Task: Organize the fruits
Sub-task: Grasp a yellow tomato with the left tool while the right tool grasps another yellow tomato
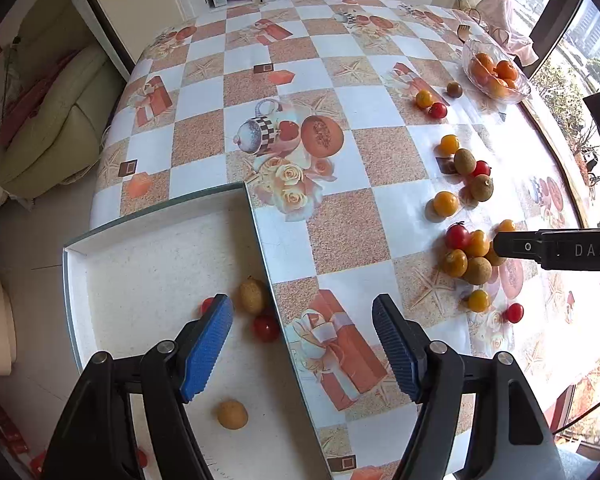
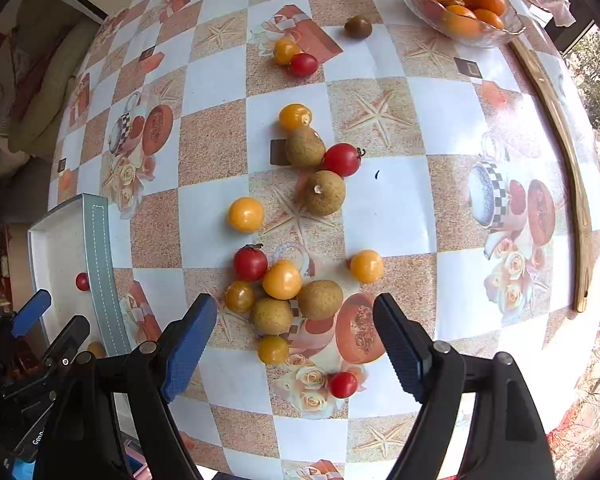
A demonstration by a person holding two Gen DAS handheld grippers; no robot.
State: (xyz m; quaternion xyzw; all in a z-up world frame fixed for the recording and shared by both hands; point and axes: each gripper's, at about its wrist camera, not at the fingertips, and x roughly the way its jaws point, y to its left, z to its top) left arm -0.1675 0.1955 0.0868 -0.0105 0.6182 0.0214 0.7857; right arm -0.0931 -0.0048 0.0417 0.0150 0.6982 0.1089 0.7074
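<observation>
Small fruits lie scattered on the patterned tablecloth: red cherry tomatoes (image 2: 250,263), yellow tomatoes (image 2: 245,214) and brown longans (image 2: 324,193). A white tray (image 1: 148,264) at the table's left edge holds a longan (image 1: 252,294), a red tomato (image 1: 266,328) and another longan (image 1: 232,414). My left gripper (image 1: 302,354) is open and empty, over the tray's right rim. My right gripper (image 2: 296,342) is open and empty, just above a cluster of fruits with a longan (image 2: 272,315) between its fingers. In the left wrist view it (image 1: 500,245) reaches in from the right.
A glass bowl (image 2: 482,38) of oranges stands at the far right; it also shows in the left wrist view (image 1: 516,94). A dark fruit (image 2: 357,26) lies near it. A wooden strip (image 2: 568,168) runs along the right edge. A sofa (image 1: 56,120) is left of the table.
</observation>
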